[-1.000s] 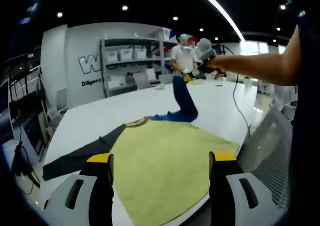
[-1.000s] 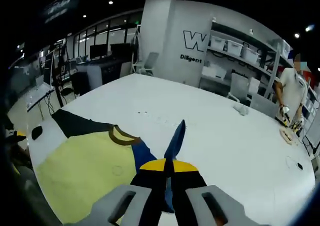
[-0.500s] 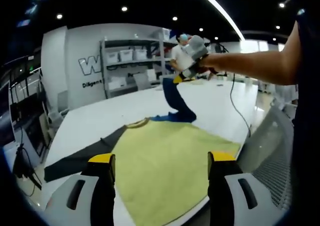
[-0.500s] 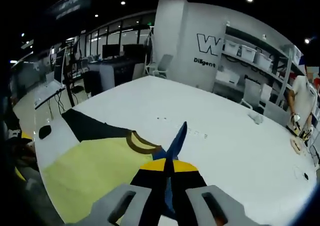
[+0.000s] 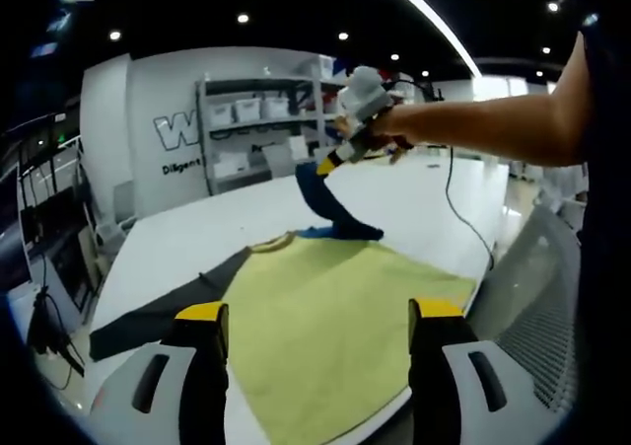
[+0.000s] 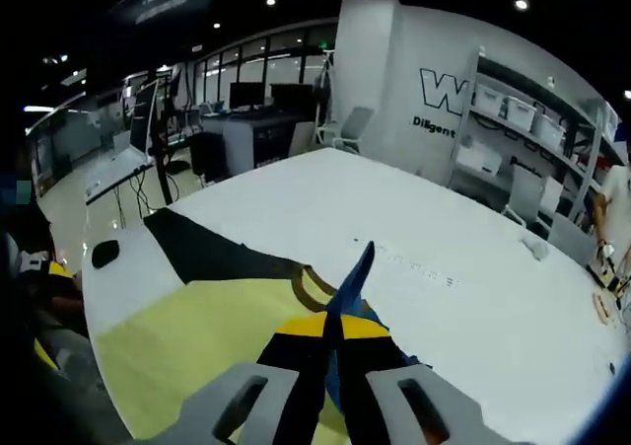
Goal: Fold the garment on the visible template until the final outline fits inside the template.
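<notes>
A wide white table (image 5: 187, 233) carries the yellow garment (image 5: 325, 327) at its near edge. The right gripper (image 6: 330, 351) pinches the blue sleeve (image 5: 330, 203), lifting it to fold inward; the left gripper (image 5: 314, 317) hovers spread above the yellow body.

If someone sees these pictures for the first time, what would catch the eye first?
Probably the yellow shirt spread flat on the white table, with a dark sleeve stretched out to one side. Next, the right gripper held high over the table, jaws shut on the blue sleeve, which hangs from it.
</notes>
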Motion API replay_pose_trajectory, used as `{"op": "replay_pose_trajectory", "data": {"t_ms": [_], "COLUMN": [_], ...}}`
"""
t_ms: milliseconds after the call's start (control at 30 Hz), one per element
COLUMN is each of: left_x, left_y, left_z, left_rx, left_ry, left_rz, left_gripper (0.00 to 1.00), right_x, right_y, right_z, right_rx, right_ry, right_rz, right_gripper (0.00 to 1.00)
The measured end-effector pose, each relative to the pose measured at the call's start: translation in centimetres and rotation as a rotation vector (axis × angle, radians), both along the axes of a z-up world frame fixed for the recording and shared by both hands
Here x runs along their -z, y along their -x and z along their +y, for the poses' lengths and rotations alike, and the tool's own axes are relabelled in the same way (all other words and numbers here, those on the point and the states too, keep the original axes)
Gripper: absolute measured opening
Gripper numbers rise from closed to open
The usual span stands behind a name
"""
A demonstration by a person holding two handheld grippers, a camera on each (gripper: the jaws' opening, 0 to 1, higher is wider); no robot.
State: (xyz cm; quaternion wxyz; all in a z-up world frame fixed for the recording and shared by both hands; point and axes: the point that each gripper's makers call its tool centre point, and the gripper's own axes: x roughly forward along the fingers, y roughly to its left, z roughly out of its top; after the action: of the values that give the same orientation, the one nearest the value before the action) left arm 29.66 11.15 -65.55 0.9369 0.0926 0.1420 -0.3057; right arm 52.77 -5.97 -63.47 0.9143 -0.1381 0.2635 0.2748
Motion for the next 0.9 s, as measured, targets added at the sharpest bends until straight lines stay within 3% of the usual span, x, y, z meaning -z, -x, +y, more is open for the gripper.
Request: {"op": "replay_pose_trajectory", "data": {"t_ms": [567, 900], "left_x": [0.0, 0.1], "left_y": [-0.1, -0.2], "left_z": [0.2, 0.3], "left_rx": [-0.002, -0.008], "left_ry": [0.006, 0.003], "left_rz": [0.0, 0.006], "left_gripper": [0.68, 0.67], "right_x": [2.3, 6.0], "right_y": [0.4, 0.5], "right_z": [6.6, 8.5], "right_rx": [-0.104, -0.126], "right_ry": [0.009, 0.018], "right_rz": [0.041, 0.104], "right_gripper": [0.0, 0.0]}}
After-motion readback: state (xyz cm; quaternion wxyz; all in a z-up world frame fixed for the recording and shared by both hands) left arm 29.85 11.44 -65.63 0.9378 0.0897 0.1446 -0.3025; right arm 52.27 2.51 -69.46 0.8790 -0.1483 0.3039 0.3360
